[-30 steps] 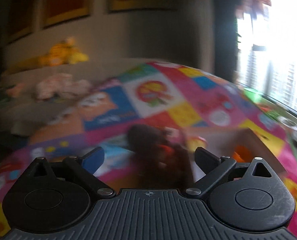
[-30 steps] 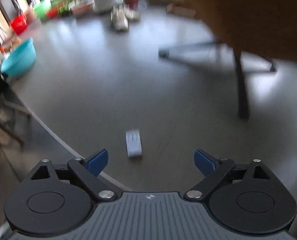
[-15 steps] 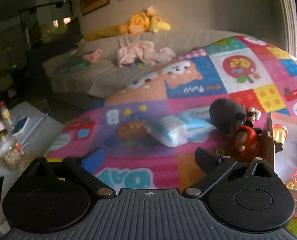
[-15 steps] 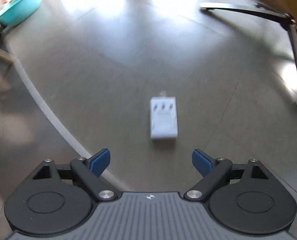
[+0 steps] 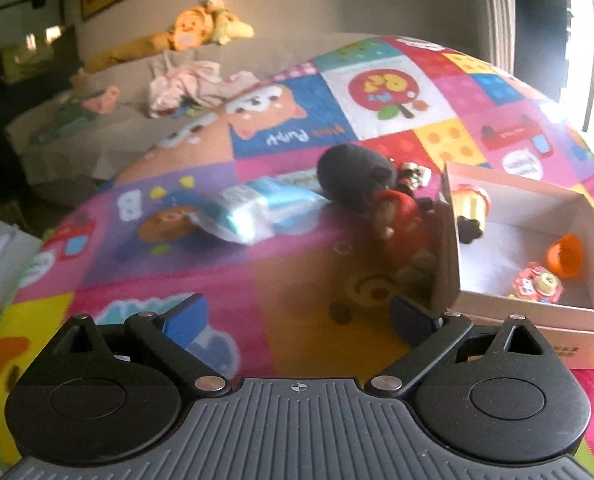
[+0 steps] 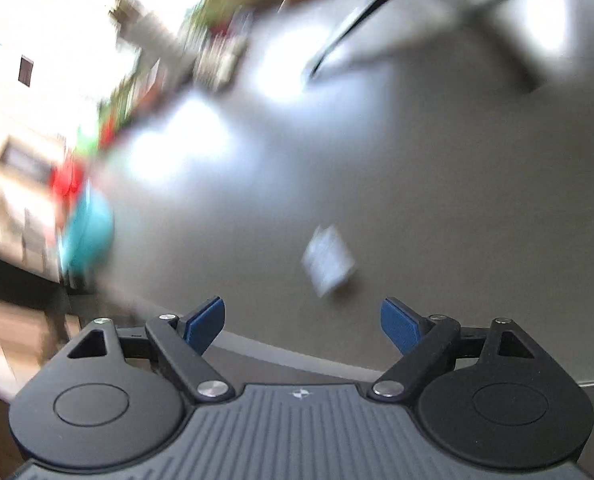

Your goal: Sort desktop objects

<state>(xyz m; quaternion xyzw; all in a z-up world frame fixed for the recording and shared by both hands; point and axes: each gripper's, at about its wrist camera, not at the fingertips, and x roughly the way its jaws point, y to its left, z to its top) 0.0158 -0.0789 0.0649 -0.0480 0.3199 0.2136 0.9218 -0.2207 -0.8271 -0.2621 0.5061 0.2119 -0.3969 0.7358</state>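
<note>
Left gripper (image 5: 301, 316) gapes empty over the mat (image 5: 297, 264) — right gripper (image 6: 303, 322) wide too, empty, perhaps narrowing.

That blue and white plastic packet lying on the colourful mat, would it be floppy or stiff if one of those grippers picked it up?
Probably floppy: the packet looks soft and pillowy, sagging onto the mat. Its shiny wrapper may be slippery. It seems light for its size.

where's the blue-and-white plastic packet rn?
Left wrist view: the blue-and-white plastic packet lies mid-frame on the colourful patchwork mat, just left of the dark round plush.
</note>
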